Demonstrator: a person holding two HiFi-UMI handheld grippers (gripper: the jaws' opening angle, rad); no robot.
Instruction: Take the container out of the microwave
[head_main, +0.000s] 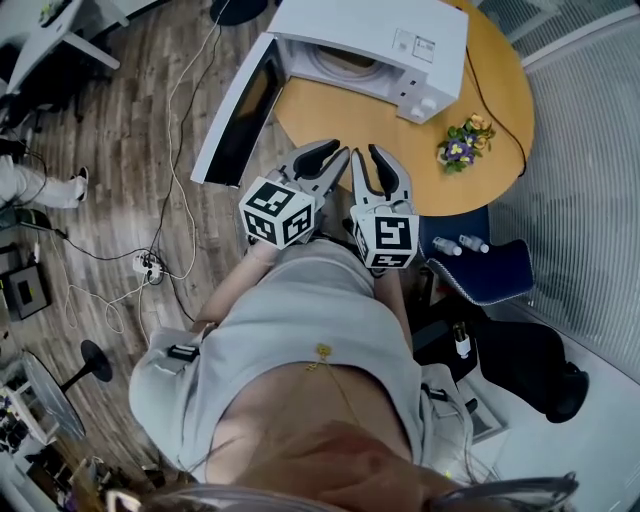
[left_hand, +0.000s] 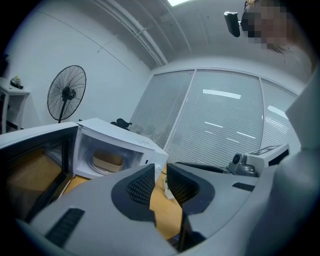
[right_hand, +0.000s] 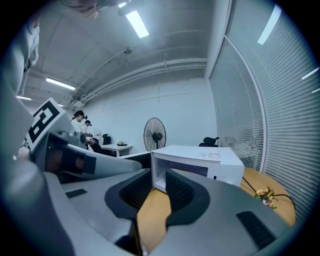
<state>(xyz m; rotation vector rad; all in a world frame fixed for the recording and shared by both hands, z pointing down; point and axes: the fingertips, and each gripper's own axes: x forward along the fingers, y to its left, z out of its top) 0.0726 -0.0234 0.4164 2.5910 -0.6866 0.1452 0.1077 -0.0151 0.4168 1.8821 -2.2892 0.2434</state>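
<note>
Item: tan, shallow, oval-looking container (left_hand: 107, 161); location: on the turntable inside the white microwave oven (head_main: 400, 40) on the round wooden table (head_main: 330, 120), dark-glazed door (head_main: 240, 110) swung wide to the left; long axis seen lying across the cavity mouth. Left gripper (left_hand: 160, 172): jaws narrowly apart, nothing held; the cavity and container are faced ahead and to its left. Right gripper (right_hand: 159, 181): jaws narrowly apart, nothing held; only the oven's front corner is faced. Both are held at the table's near edge, well apart from the container; the left is judged better aligned for reaching in.
</note>
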